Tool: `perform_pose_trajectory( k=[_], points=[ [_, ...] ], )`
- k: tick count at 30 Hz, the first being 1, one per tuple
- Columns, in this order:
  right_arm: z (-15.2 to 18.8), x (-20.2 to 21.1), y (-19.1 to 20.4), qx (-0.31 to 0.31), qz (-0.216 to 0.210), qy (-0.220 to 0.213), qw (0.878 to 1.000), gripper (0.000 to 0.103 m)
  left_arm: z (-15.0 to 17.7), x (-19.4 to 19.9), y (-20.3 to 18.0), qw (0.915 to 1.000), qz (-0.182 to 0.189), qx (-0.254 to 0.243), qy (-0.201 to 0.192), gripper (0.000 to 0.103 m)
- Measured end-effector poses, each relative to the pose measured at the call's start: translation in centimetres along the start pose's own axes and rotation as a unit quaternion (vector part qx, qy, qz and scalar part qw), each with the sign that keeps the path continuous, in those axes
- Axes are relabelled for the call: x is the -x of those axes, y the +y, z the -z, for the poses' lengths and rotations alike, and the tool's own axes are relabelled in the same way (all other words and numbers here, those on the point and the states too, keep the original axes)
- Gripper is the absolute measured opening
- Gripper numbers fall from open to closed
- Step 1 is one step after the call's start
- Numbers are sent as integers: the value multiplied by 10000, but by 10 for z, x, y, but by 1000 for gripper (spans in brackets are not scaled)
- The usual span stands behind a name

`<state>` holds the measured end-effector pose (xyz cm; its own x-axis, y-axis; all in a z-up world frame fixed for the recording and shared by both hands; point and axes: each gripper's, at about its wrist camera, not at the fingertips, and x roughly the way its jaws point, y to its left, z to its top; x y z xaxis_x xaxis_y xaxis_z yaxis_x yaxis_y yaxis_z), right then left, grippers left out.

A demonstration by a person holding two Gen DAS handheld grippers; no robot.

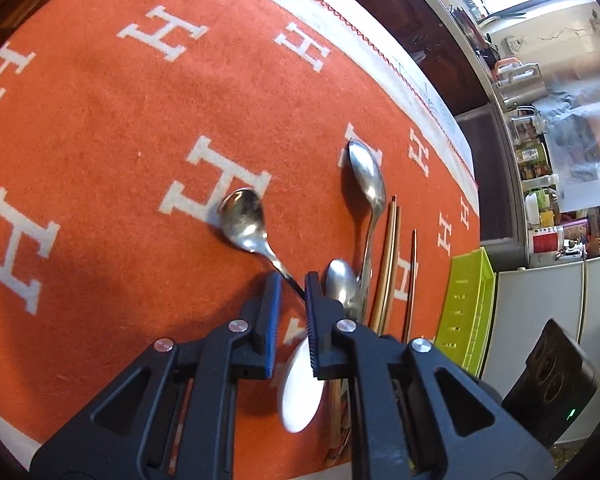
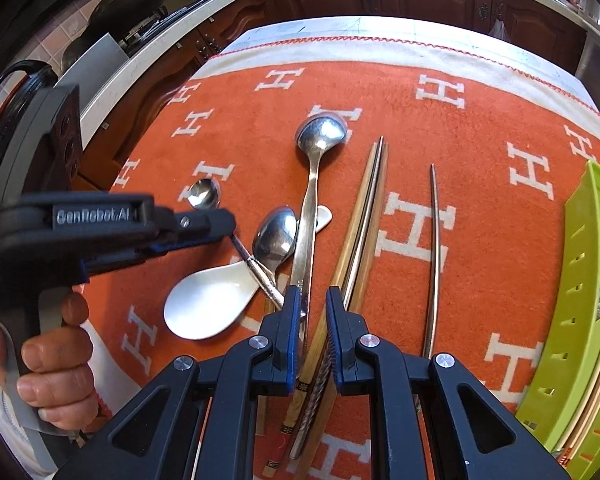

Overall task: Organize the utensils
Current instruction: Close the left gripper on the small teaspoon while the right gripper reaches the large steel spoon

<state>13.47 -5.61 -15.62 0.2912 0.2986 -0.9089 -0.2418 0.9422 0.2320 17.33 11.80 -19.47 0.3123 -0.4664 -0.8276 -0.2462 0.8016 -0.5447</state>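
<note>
Utensils lie on an orange cloth with white H marks. My left gripper (image 1: pixel 292 284) stands narrowly open around the handle of a small steel spoon (image 1: pixel 242 218), also in the right wrist view (image 2: pixel 204 194); contact is unclear. A long steel spoon (image 2: pixel 314 184), another small spoon (image 2: pixel 276 236) and a white ceramic spoon (image 2: pixel 208 304) lie beside it. My right gripper (image 2: pixel 312 300) is narrowly open over a bundle of wooden and metal chopsticks (image 2: pixel 366 216), not closed on them. A single metal chopstick (image 2: pixel 436 256) lies to the right.
A lime-green slotted utensil tray (image 2: pixel 580 300) stands at the table's right edge, also in the left wrist view (image 1: pixel 466 312). Dark wooden cabinets and a kitchen counter lie beyond the table's far edge. A hand (image 2: pixel 56 356) holds the left gripper's handle.
</note>
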Motion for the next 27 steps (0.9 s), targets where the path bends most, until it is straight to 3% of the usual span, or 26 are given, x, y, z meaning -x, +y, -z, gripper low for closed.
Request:
perform_pose_trajectory(
  k=[8, 16, 18, 27],
  points=[
    [2, 0, 5, 146, -35, -27, 9999, 13, -5, -7, -7, 9999, -29, 135, -38, 13],
    [3, 2, 5, 126, -32, -40, 9999, 13, -6, -17, -31, 9985, -503, 19, -228, 12],
    [4, 3, 3, 88, -33, -48, 9999, 13, -7, -17, -33, 9978, -610, -38, -276, 6],
    [5, 9, -10, -99, -21, -93, 9999, 13, -10, -21, -32, 9989, -348, -61, -318, 0]
  ],
)
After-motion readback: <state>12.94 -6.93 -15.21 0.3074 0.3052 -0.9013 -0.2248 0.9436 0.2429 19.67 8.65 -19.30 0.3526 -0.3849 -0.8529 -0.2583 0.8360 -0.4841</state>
